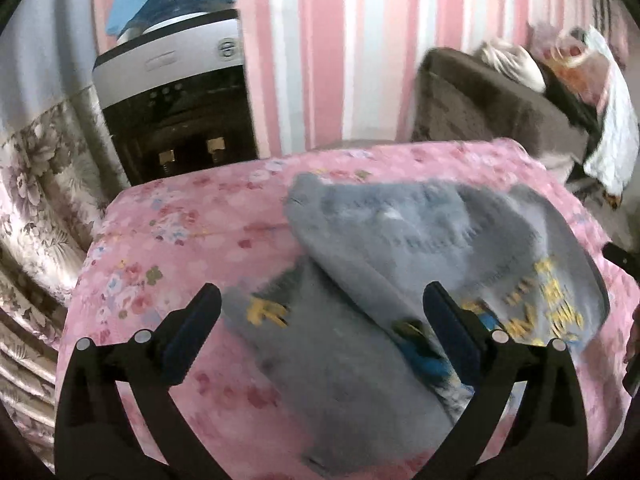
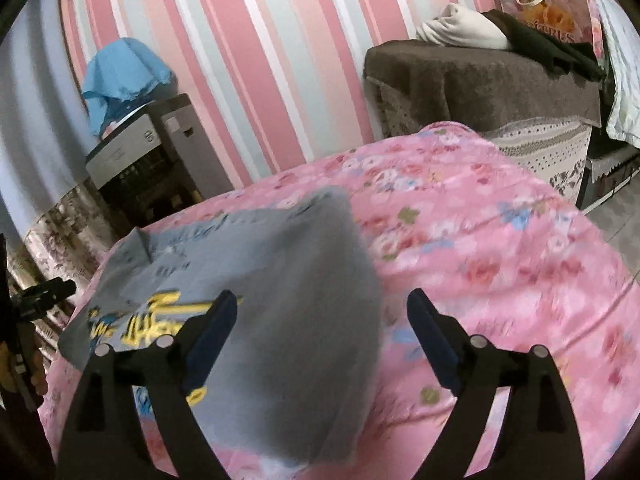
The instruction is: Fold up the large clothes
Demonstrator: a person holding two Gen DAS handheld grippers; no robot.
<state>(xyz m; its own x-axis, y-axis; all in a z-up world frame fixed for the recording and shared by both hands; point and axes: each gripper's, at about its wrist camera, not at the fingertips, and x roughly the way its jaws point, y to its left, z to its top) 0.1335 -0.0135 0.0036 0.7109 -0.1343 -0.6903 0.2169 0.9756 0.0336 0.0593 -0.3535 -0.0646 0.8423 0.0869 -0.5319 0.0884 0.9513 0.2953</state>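
A grey garment (image 1: pixel 360 272) with yellow and blue print lies partly folded on the pink floral cover (image 1: pixel 168 232) of the table. My left gripper (image 1: pixel 320 308) is open above its near part, and nothing is between the fingers. In the right wrist view the same grey garment (image 2: pixel 280 272) lies left of centre, a flap of it doubled over. My right gripper (image 2: pixel 320 312) is open over the garment's right edge, its left finger (image 2: pixel 212 336) above the cloth and its right finger (image 2: pixel 432 336) above the pink floral cover (image 2: pixel 500 260). Both views are motion-blurred.
A water dispenser (image 1: pixel 172 100) with a blue cloth (image 2: pixel 120 76) on top stands by the pink striped wall. A brown-covered seat (image 2: pixel 480 84) holds a white bundle (image 2: pixel 460 28), dark cloth and a printed bag (image 2: pixel 548 4). The other gripper shows at the left edge (image 2: pixel 40 292).
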